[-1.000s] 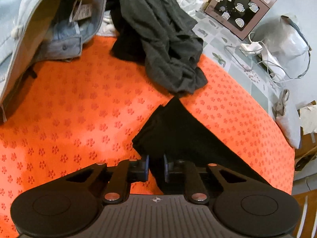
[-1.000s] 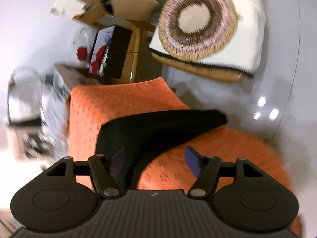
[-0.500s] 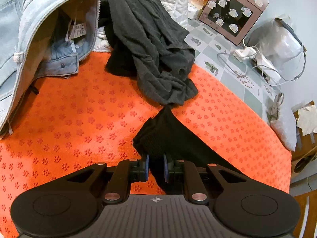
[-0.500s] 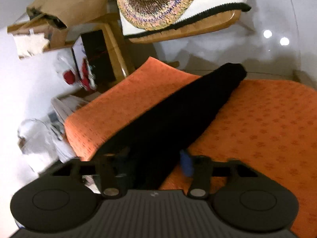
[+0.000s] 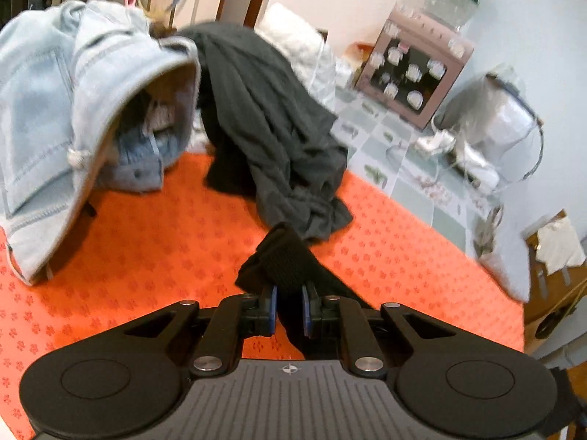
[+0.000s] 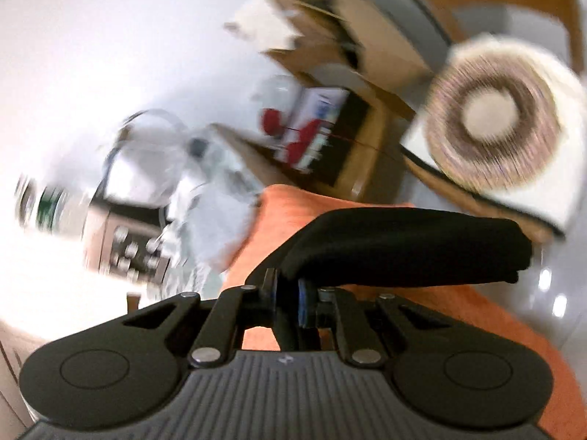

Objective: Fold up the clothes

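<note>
A black garment point(image 5: 284, 262) is pinched in my left gripper point(image 5: 289, 308), which is shut on its bunched end above the orange cloth point(image 5: 146, 256). In the right wrist view the same black garment point(image 6: 403, 245) stretches out to the right, lifted off the orange cloth point(image 6: 458, 311). My right gripper point(image 6: 288, 302) is shut on its near end. A dark grey garment point(image 5: 271, 128) and a light blue denim jacket point(image 5: 73, 117) lie heaped at the far side of the orange cloth.
A pink toy oven point(image 5: 412, 73) and a plastic-wrapped bundle with cables point(image 5: 488, 128) sit on the tiled surface beyond. A chair with a round-patterned cushion point(image 6: 495, 124), cardboard boxes point(image 6: 312, 18) and a wooden stand point(image 6: 330, 139) are blurred in the right wrist view.
My right gripper has closed on the black garment and lifted it, swinging fast. My left gripper has raised its end and tilted up, so more of the room shows.
</note>
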The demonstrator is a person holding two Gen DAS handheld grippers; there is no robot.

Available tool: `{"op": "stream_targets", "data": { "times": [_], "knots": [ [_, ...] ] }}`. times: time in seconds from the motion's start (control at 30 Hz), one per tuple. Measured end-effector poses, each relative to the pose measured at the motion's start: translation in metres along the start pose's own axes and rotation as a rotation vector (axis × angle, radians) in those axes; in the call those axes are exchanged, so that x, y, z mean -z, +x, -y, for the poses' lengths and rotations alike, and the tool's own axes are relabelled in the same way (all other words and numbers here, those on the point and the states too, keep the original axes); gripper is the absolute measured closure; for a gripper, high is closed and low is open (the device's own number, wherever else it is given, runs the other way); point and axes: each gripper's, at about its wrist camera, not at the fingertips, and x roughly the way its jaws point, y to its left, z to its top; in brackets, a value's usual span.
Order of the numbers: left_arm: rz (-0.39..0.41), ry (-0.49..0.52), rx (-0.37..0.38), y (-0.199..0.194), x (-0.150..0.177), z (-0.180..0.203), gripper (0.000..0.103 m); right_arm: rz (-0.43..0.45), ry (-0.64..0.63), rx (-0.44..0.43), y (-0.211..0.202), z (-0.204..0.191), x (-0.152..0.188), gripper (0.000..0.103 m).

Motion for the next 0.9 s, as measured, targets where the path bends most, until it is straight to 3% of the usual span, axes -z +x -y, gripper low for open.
{"op": "stream_targets", "data": {
  "times": [0.17,0.33,0.67,0.9],
  "knots": [
    [0.051,-0.054,0.009,-0.029,-0.019,-0.039,0.088,0.013,-0.218,-0.051,-0.026,-0.073,0.029,0.091],
    [0.072,-0.124,-0.039,-0.052,-0.038,-0.112,0.088,-0.03,-0.267,-0.087,-0.039,-0.113,0.073,0.092],
    [0.069,-0.177,-0.138,-0.076,-0.051,-0.255,0.088,-0.139,-0.304,-0.055,-0.024,-0.148,0.192,0.092],
    [0.038,-0.214,-0.231,-0.072,-0.044,-0.338,0.088,-0.243,-0.357,0.034,-0.008,-0.144,0.273,0.092]
  ]
}}
